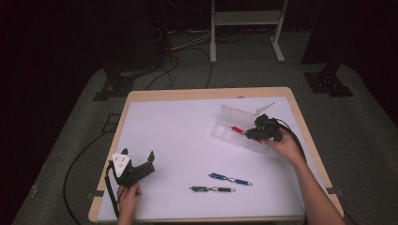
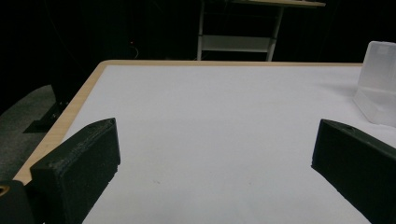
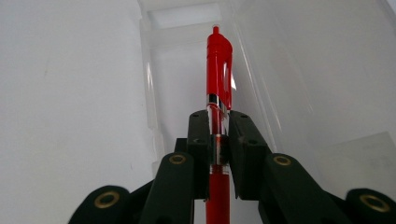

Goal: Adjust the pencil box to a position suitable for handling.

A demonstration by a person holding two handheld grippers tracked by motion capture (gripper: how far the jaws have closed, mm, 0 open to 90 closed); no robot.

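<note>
The right gripper clamped a red pen lengthwise between its closed jaws. The pen's clip end pointed away, over the open clear plastic box on the white surface.

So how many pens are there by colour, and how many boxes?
Red pen, clamped in the right tongs over the clear plastic box: 1
Blue pen on the table: 1
Dark pen on the table: 1
Clear plastic box, lid open: 1
Total: 4
</note>
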